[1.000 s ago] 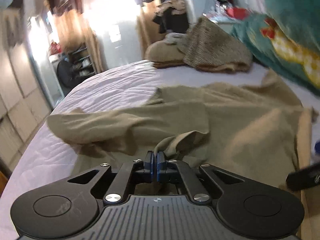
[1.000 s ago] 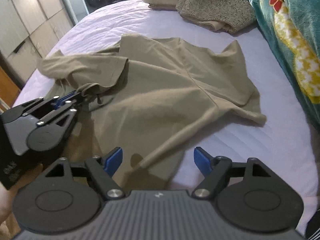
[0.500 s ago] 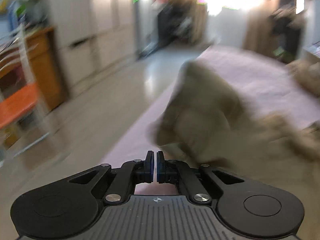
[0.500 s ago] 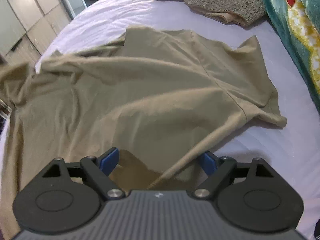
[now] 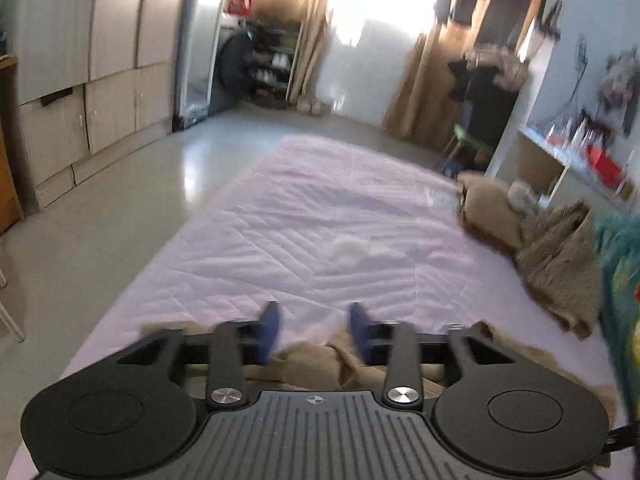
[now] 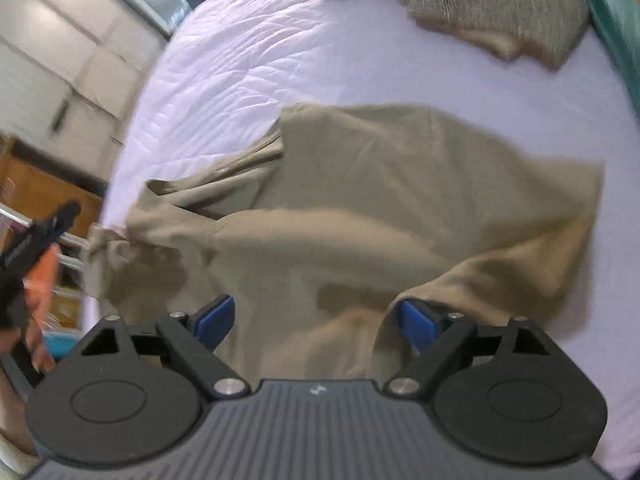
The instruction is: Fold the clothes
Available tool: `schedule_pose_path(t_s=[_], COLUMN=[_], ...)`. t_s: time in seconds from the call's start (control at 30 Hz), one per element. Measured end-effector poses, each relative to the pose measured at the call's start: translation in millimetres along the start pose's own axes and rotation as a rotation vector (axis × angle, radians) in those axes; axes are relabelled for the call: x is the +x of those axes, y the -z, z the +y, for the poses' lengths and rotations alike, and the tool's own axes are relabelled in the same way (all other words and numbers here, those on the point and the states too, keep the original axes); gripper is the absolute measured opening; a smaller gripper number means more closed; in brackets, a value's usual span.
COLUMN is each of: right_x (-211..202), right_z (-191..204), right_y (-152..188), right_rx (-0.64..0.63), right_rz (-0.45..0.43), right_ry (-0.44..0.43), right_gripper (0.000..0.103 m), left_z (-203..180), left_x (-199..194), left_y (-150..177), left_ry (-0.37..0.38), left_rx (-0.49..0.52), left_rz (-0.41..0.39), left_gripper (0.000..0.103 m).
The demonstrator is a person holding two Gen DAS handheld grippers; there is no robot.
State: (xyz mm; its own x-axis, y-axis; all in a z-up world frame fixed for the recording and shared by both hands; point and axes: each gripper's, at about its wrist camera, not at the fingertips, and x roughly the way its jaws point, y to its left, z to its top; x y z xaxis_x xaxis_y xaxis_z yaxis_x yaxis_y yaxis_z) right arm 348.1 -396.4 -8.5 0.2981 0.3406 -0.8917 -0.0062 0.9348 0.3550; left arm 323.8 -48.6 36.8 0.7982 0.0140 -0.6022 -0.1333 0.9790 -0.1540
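A khaki shirt [image 6: 380,216] lies spread and rumpled on the white quilted bed [image 6: 248,64]. My right gripper [image 6: 316,320] is open just above the shirt's near part, with a fold of cloth between its blue pads. My left gripper [image 5: 316,328] is open over the shirt's edge [image 5: 312,364], which bunches under its fingers. In the right wrist view the left gripper [image 6: 36,236] shows as a dark shape at the far left, beside the shirt's sleeve end.
A folded tan and knitted clothes pile [image 5: 556,252] sits at the bed's far right, also seen in the right wrist view [image 6: 480,4]. A teal blanket [image 5: 620,280] lies on the right. Floor [image 5: 120,208] and cabinets [image 5: 80,92] are left of the bed.
My left gripper was shut on the shirt, swung it out to the left, then opened and let it go. The shirt now lies wider. My right gripper stayed open over it.
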Motion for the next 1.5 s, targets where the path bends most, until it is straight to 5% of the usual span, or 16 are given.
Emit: schedule_pose_path(t_s=[0.07,0.13,0.2,0.37,0.43,0.57,0.77,0.87,1.07,1.23,1.4,1.5], right_x=[-8,-16,-24,-2,12,7,-28,-31,-11,5,-18,2], right_z=[7,19,25,17,23,49,75,102,129,120,105,108], right_y=[-11,-18,-25,-27,-7,72,217,293,379,396,387,383], right_rx=[-0.067,-0.179,-0.232,-0.078,-0.069,-0.186,-0.124,-0.227,-0.407,-0.404,-0.243,-0.300], right_rz=[-0.015,-0.054,-0.142,-0.110,-0.079,0.045,0.146,0.121,-0.019,-0.095,-0.177,-0.103], right_ry=[0.128,0.407,0.574,0.225,0.242,0.286,0.188,0.225,0.266,0.286,0.168,0.223], right_gripper=[0.090,0.090,0.090,0.091,0.091,0.091,0.092,0.092,0.092,0.098,0.099,0.098], left_z=[-6,-9,-4,-9,-7,5,9,19,32,29,22,17], left_x=[20,39,53,56,36,-30,-140,-189,-265,-303,-290,-279], left_y=[9,25,41,72,68,67,133,180,263,295,311,318], left_ry=[-0.009,-0.012,-0.047,-0.097,-0.102,0.017,0.054,0.053,-0.021,-0.020,-0.048,-0.089], left_rx=[-0.003,-0.027,0.020,0.254,0.272,0.196,0.251,0.272,0.333,0.441,0.521,0.568], left_rz=[0.045,0.108,0.124,0.075,0.077,0.111,0.235,0.297,0.310,0.243,0.303,0.309], left_gripper=[0.051,0.051,0.053,0.057,0.057,0.057,0.057,0.057,0.057,0.058,0.060,0.069])
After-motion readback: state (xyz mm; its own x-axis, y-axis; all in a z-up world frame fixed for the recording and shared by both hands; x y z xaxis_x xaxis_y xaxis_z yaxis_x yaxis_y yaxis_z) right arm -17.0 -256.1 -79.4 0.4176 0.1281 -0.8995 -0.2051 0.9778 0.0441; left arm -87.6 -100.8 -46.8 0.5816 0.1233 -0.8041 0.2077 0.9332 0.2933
